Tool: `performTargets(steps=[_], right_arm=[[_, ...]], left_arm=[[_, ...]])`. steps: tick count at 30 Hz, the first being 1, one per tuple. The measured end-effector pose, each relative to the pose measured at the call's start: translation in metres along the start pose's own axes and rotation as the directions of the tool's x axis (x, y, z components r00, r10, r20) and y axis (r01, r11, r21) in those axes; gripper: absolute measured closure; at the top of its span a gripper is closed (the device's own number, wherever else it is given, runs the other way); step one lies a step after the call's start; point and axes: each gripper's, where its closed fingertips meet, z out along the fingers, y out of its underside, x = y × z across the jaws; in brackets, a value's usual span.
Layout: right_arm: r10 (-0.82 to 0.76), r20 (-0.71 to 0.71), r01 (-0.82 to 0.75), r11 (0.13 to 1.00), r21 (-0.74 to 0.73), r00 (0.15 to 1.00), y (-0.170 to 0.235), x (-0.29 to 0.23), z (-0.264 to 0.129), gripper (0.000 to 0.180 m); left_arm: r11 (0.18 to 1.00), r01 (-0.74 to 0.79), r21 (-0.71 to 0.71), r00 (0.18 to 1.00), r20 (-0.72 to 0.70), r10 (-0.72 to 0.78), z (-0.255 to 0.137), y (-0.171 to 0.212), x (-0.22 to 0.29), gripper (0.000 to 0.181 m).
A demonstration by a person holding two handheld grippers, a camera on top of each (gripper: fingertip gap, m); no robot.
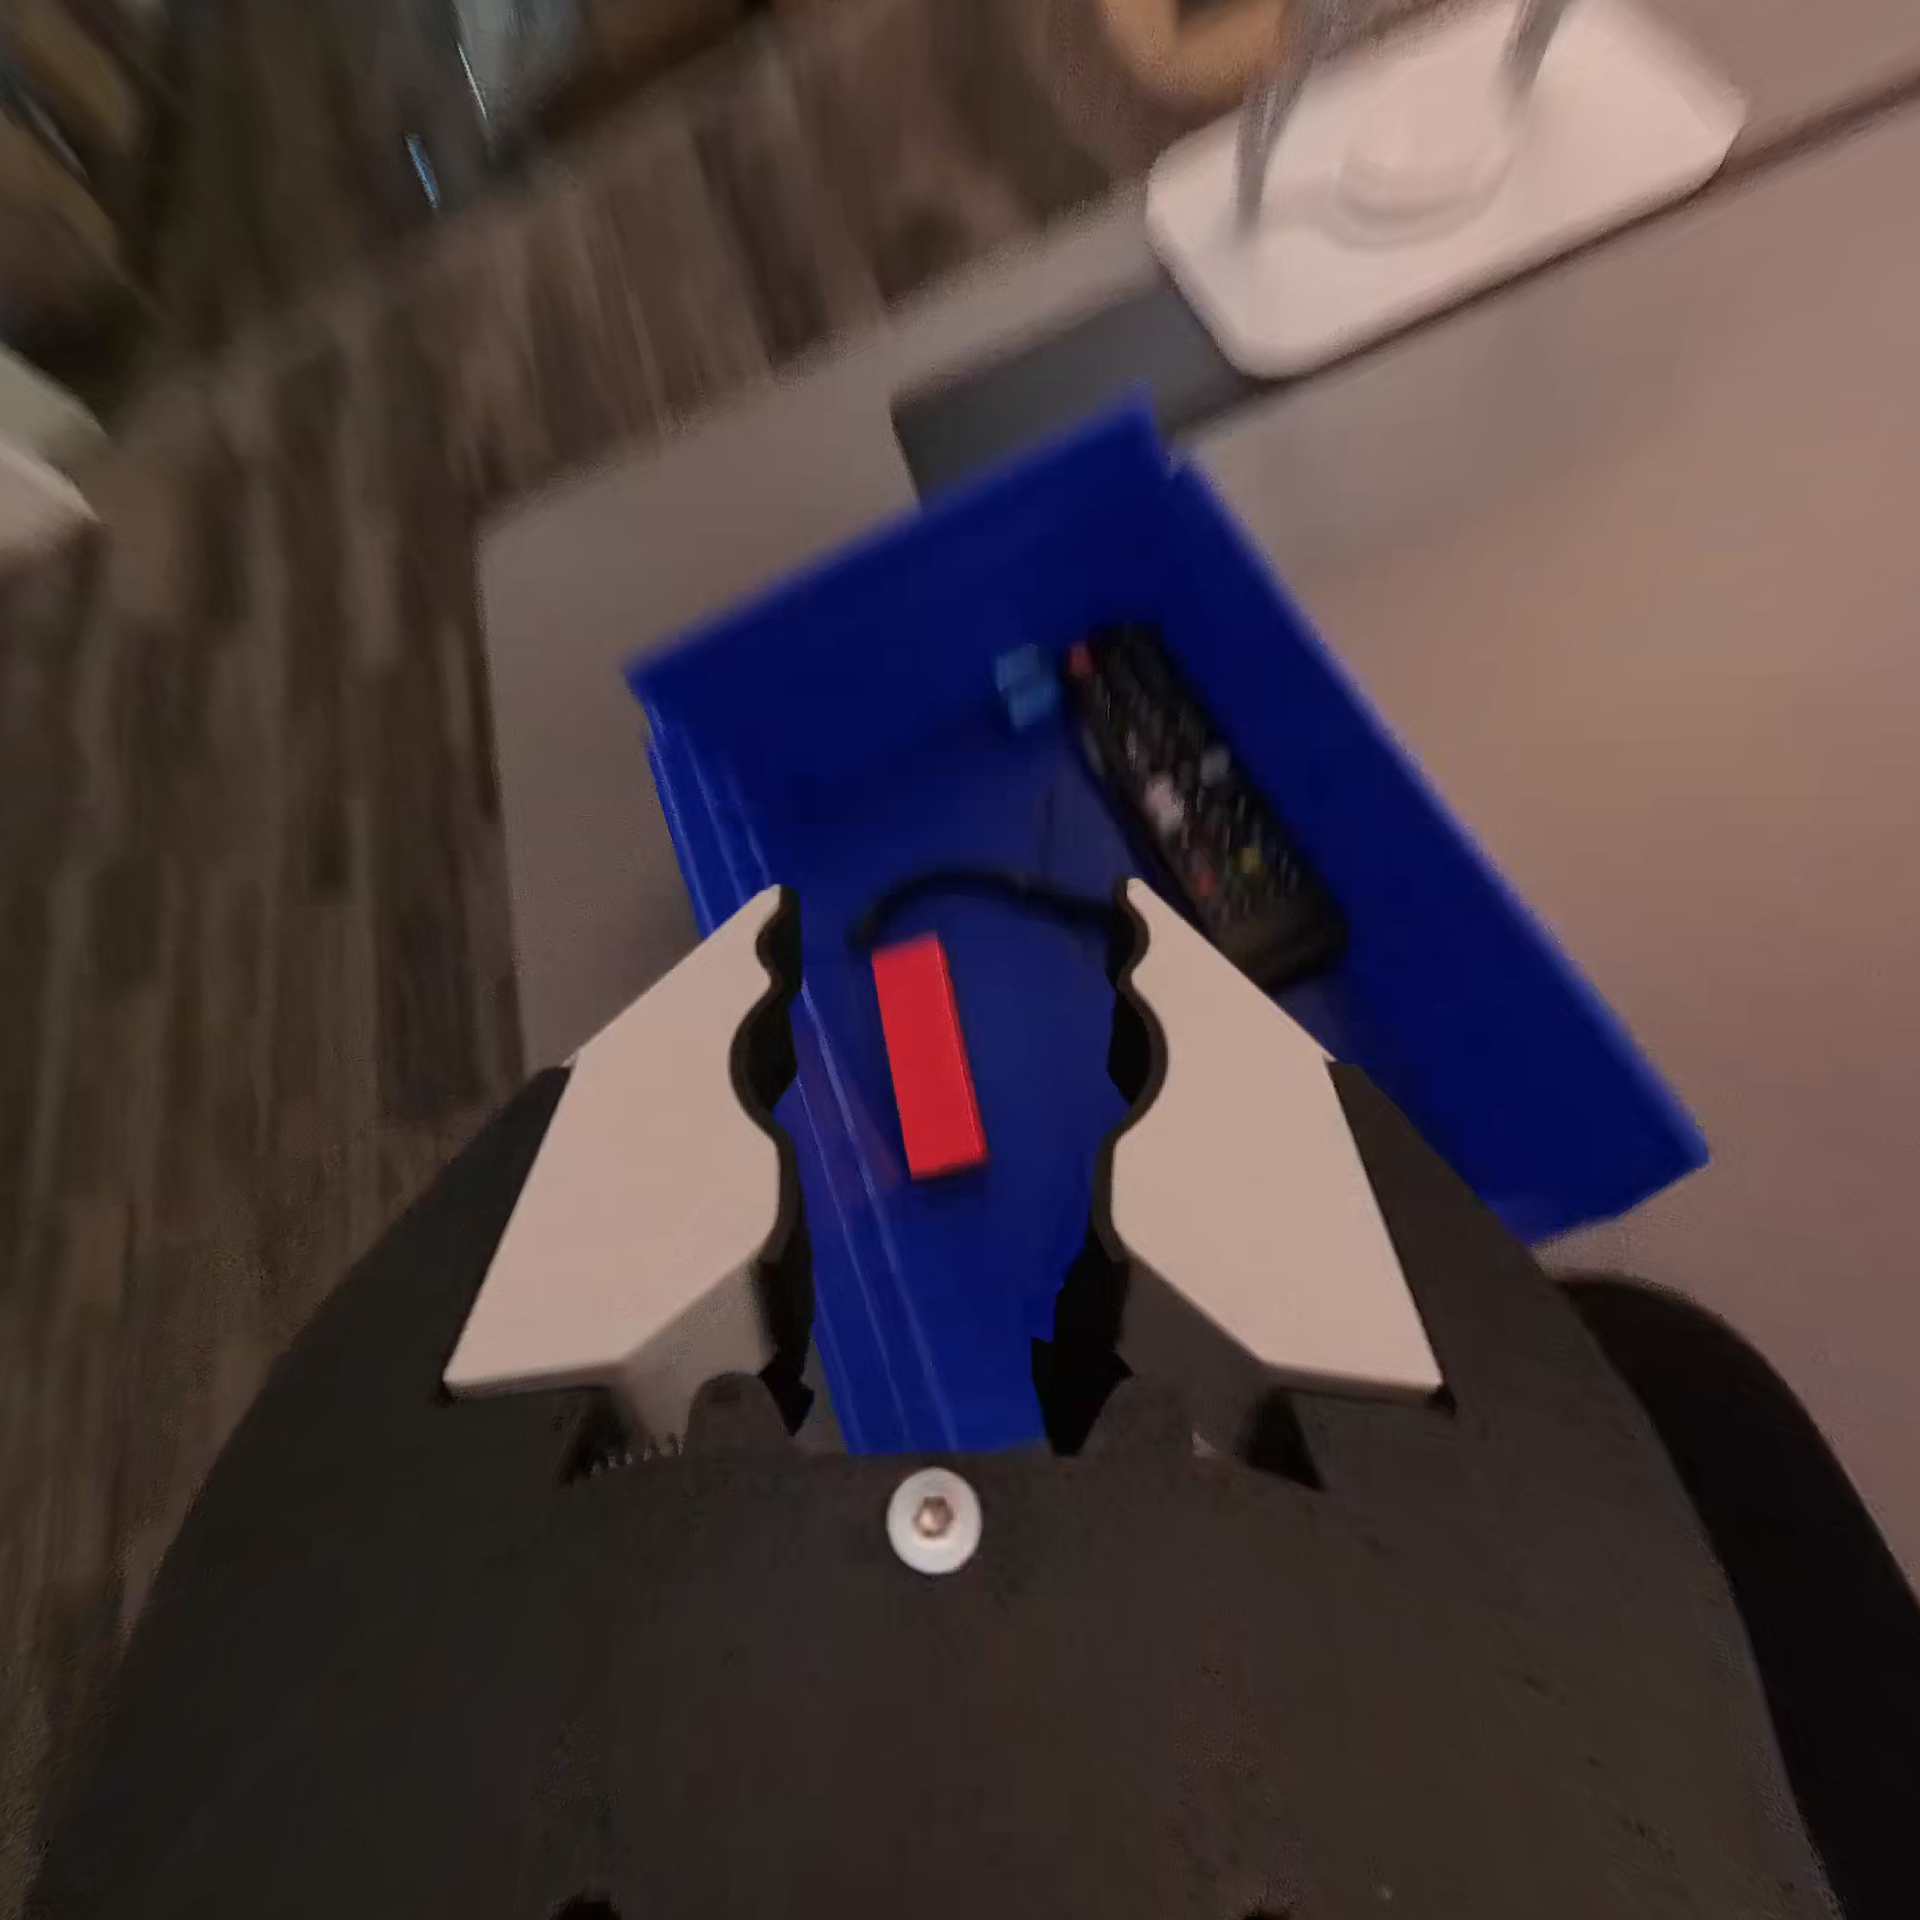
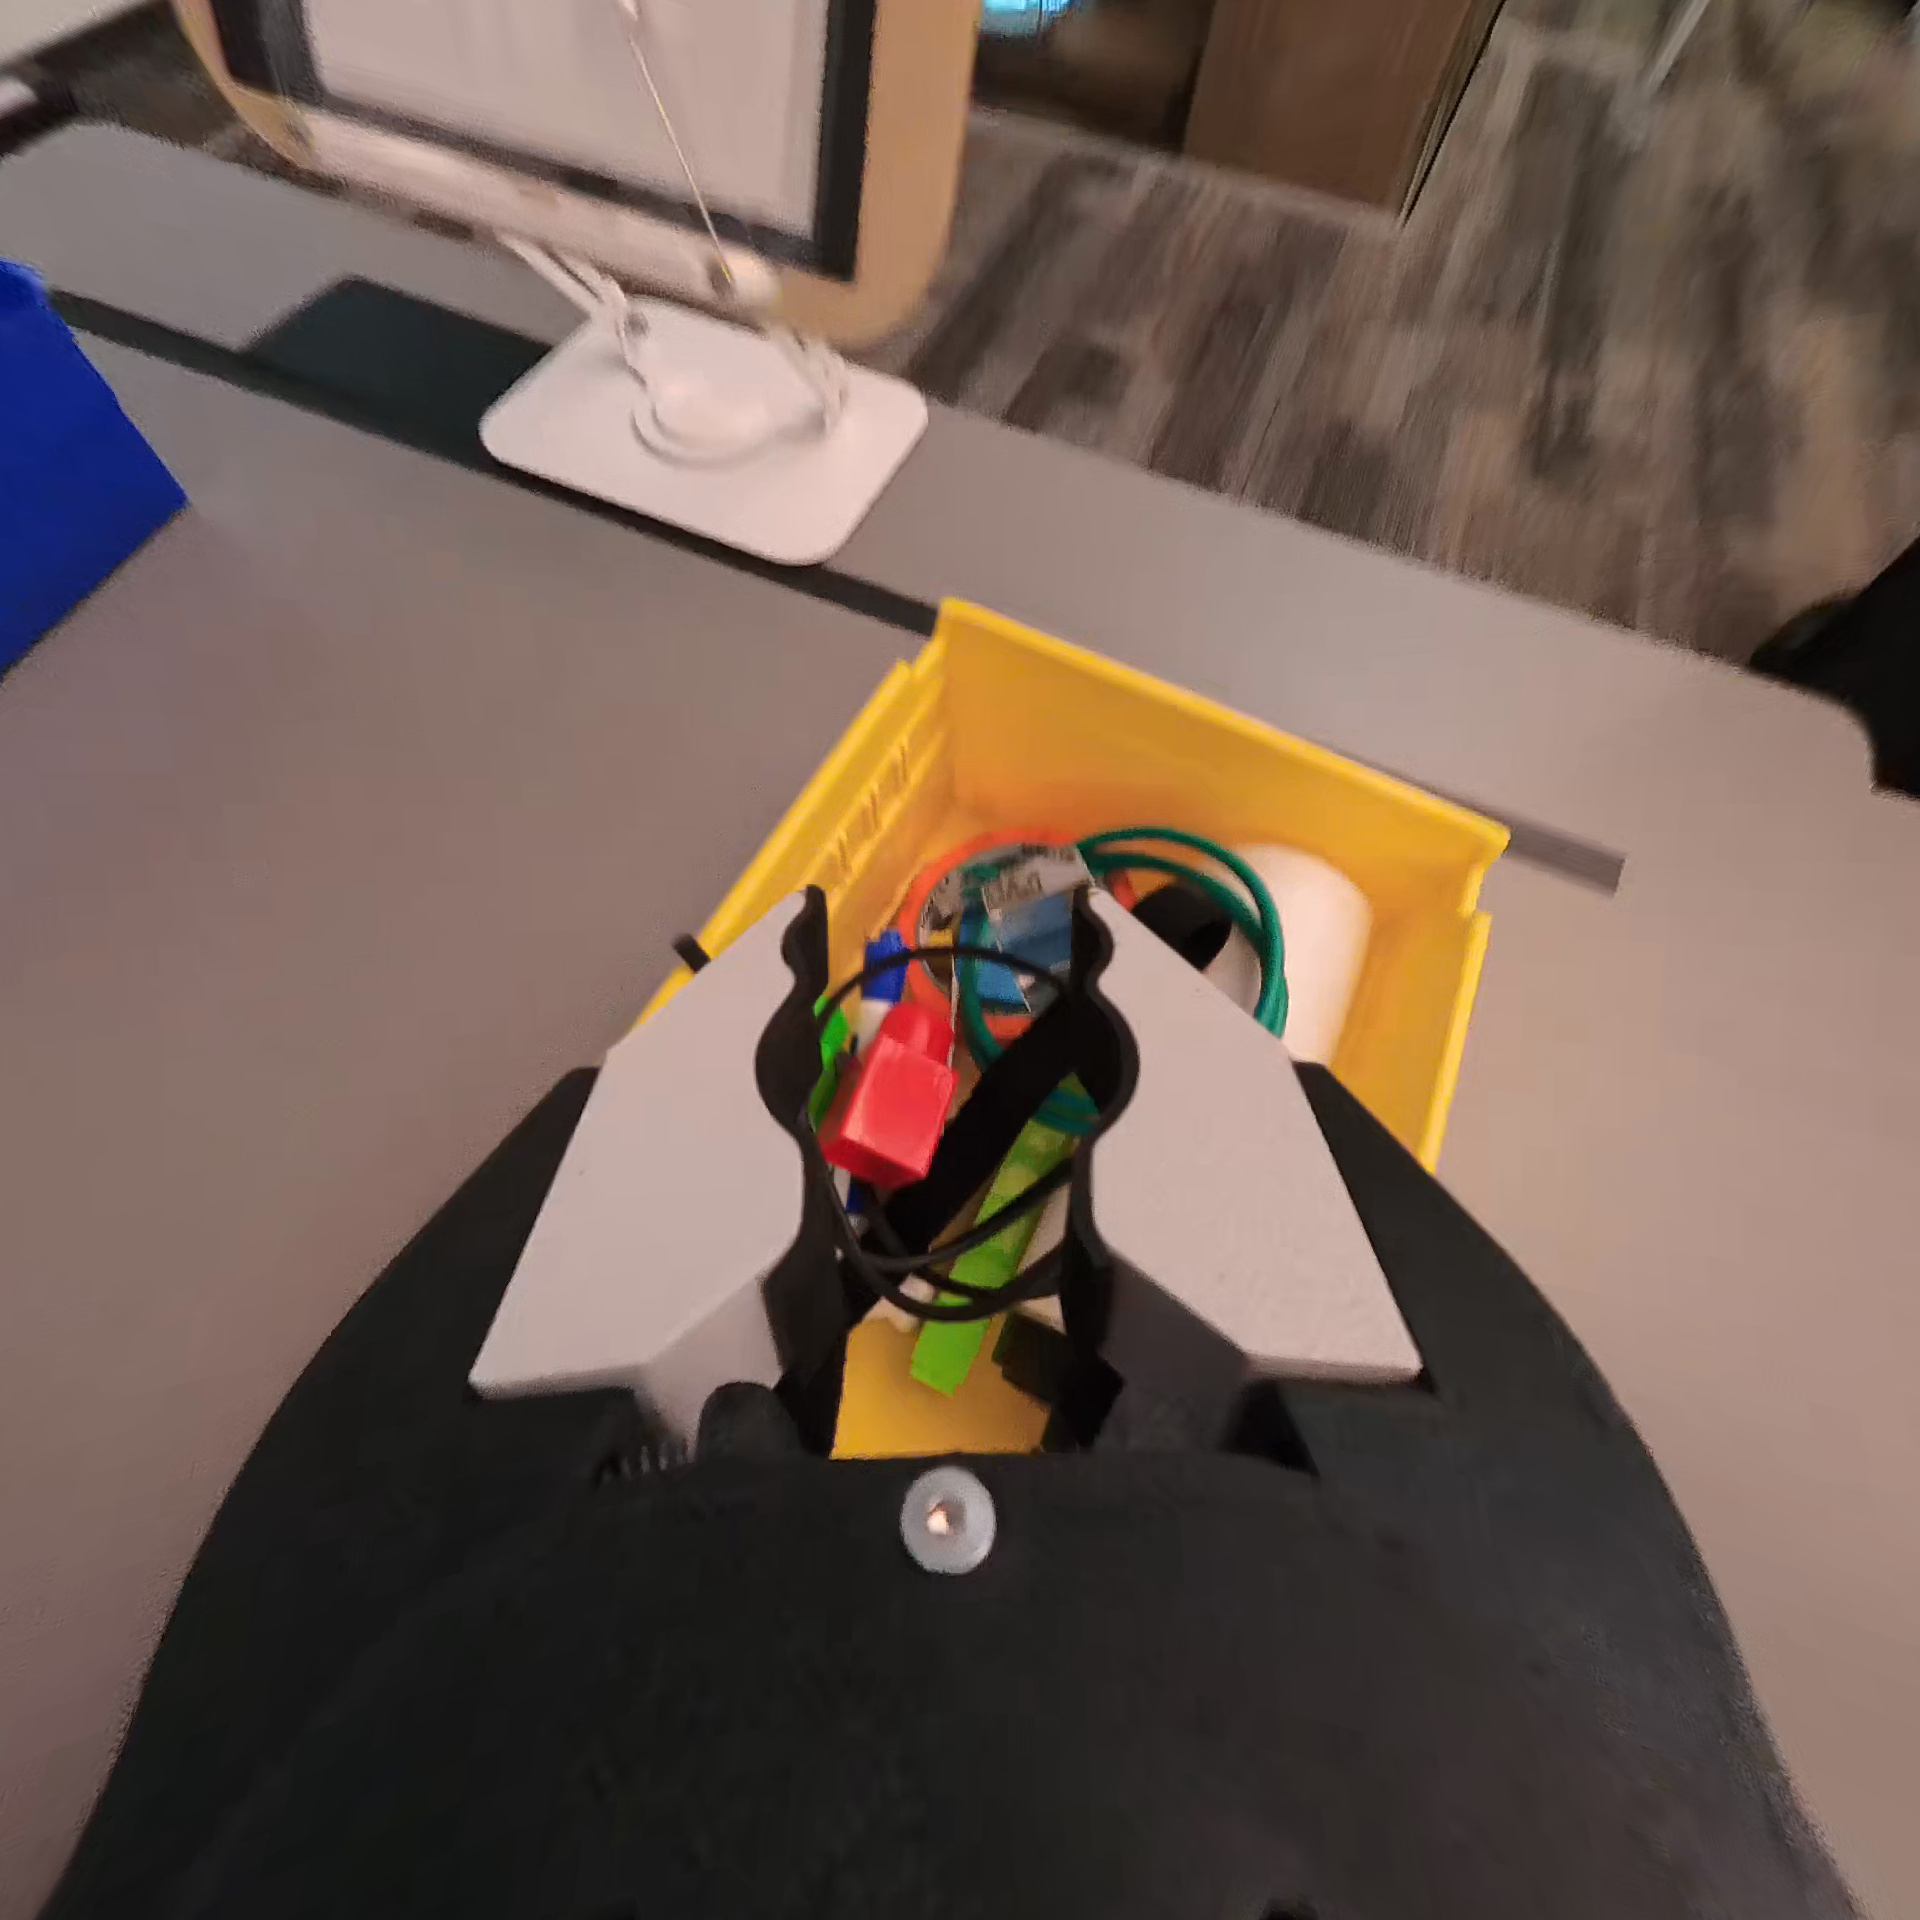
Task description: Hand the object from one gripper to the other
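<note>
- The left gripper point(image 1: 951, 914), with grey fingers on a black body, is hanging over a deep blue plastic bin point(image 1: 1351, 748); its jaws are standing wide apart and nothing is between them.
- Inside the blue bin a flat red rectangular block point(image 1: 928, 1060) is lying on the floor near the left wall, with a thin black wire point(image 1: 966, 883) curving just above it.
- A long black remote control point(image 1: 1195, 800) is lying along the right wall of the blue bin, and a small light blue part point(image 1: 1023, 686) is sitting beside its far end.
- The right gripper point(image 2: 951, 914) is hovering over a yellow plastic bin point(image 2: 1195, 748), also with the jaws spread and holding nothing.
- Which thing is the object for handing over, I cannot tell; neither gripper is holding anything.
- The yellow bin is holding a small red plastic cap-shaped piece point(image 2: 894, 1101), a bright green plastic strip point(image 2: 987, 1247), a green cable loop point(image 2: 1236, 914), an orange ring point(image 2: 935, 894), a white roll point(image 2: 1320, 935) and thin black wires point(image 2: 862, 1236), all piled together.
- Both bins are standing on a grey table point(image 2: 416, 831); a white monitor base point(image 2: 707, 436) is sitting farther back on it.
- Both pictures are somewhat blurred.
</note>
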Motion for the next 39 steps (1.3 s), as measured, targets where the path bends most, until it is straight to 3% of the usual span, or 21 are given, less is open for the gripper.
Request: performTargets(steps=[3,5,9,12,18,23,27,34,39], right_arm=[[-0.054,0.027,0.052,0.995,0.085,0.998,-0.022,-0.019,-0.009,0.133],[-0.077,0.047,0.071,0.991,0.109,0.996,-0.029,-0.028,-0.009,0.133],[-0.107,0.012,0.106,0.993,0.041,0.994,-0.02,-0.026,-0.001,0.133],[-0.124,-0.002,0.124,0.992,-0.003,0.992,-0.013,-0.023,0.004,0.133],[-0.114,-0.001,0.114,0.993,-0.008,0.993,-0.013,-0.022,0.005,0.134],[-0.107,0.001,0.107,0.994,-0.001,0.994,-0.012,-0.021,0.003,0.134],[-0.104,0.001,0.104,0.995,-0.003,0.995,-0.011,-0.021,0.002,0.135],[-0.119,0.001,0.119,0.993,-0.003,0.993,-0.013,-0.024,0.002,0.136],[-0.134,-0.009,0.134,0.991,0.007,0.991,-0.017,-0.026,0.001,0.138]], left_arm=[[0.958,0.06,-0.281,0.995,-0.061,-0.08,0.03,0.049,0.006,0.122],[0.925,0.091,-0.37,0.989,-0.078,-0.128,0.049,0.062,0.012,0.121],[0.888,0.263,-0.378,0.947,-0.074,-0.312,0.088,0.056,0.022,0.13],[0.826,0.323,-0.462,0.911,-0.085,-0.404,0.107,0.066,0.036,0.129],[0.779,0.301,-0.55,0.932,-0.002,-0.362,0.134,0.089,0.04,0.122],[0.742,0.245,-0.624,0.944,-0.021,-0.33,0.144,0.106,0.052,0.14],[0.744,0.196,-0.639,0.954,-0.051,-0.295,0.14,0.108,0.054,0.174],[0.783,0.212,-0.585,0.954,-0.051,-0.296,0.118,0.095,0.037,0.178],[0.871,0.264,-0.415,0.945,-0.068,-0.319,0.093,0.061,0.017,0.178]])
